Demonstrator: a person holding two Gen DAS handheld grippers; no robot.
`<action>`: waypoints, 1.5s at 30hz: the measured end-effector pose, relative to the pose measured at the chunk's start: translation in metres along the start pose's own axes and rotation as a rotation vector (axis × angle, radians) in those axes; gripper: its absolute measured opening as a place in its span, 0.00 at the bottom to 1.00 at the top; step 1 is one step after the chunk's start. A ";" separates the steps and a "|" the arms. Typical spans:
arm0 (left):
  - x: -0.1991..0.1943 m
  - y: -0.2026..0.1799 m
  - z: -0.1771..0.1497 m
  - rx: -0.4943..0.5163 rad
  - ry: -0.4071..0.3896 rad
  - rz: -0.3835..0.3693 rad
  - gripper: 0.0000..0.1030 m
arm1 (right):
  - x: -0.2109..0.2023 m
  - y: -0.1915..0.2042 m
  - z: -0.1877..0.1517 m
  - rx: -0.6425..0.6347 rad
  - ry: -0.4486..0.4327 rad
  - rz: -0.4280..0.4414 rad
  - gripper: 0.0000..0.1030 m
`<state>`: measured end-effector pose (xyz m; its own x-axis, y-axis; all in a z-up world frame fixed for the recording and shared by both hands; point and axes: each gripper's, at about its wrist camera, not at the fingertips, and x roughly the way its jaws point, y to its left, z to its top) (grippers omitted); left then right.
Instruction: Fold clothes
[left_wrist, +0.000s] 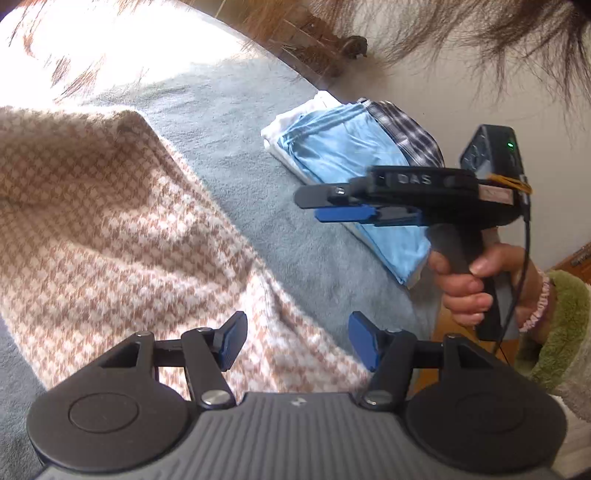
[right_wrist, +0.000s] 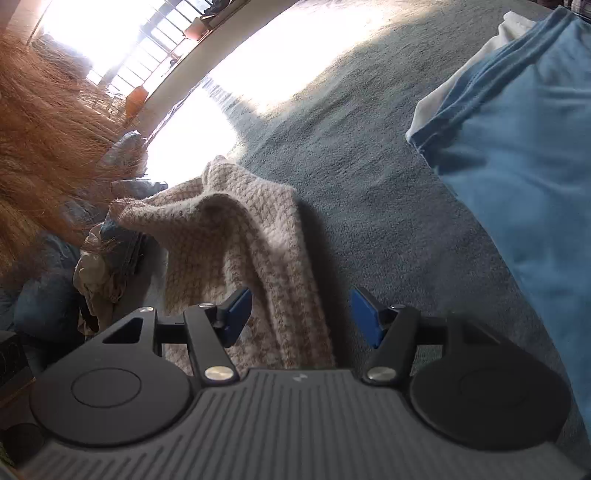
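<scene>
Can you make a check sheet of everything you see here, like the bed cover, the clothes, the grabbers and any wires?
Surface: grey fleece cover, part in bright sun.
Job's things: tan checked garment lying rumpled; folded stack with blue garment on top, apart from it.
Clutter: heap of dark clothes at the edge.
Grippers: left gripper open, empty; right gripper open, empty.
Cables: thin black cable by the person's hand.
Surroundings: sunlit window bars, pale wall.

surface: grey blanket (right_wrist: 369, 155) | light: sun patches | window: barred (right_wrist: 147, 44) | wall: pale (left_wrist: 461, 74)
</scene>
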<state>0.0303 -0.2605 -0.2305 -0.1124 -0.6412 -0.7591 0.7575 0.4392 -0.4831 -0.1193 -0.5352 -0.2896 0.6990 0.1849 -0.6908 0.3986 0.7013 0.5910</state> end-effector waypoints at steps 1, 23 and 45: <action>-0.003 -0.005 -0.008 0.014 0.022 0.004 0.60 | -0.013 0.003 -0.013 0.006 -0.002 -0.012 0.58; 0.059 -0.089 -0.055 0.197 0.052 0.004 0.12 | -0.039 0.007 -0.145 0.297 0.009 -0.070 0.09; 0.093 -0.103 -0.085 0.289 0.076 0.022 0.61 | -0.054 0.046 -0.104 -0.036 -0.053 -0.045 0.13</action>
<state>-0.1128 -0.3121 -0.2879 -0.1332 -0.5800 -0.8036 0.9106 0.2485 -0.3303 -0.2007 -0.4408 -0.2682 0.7117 0.1164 -0.6927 0.4095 0.7325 0.5438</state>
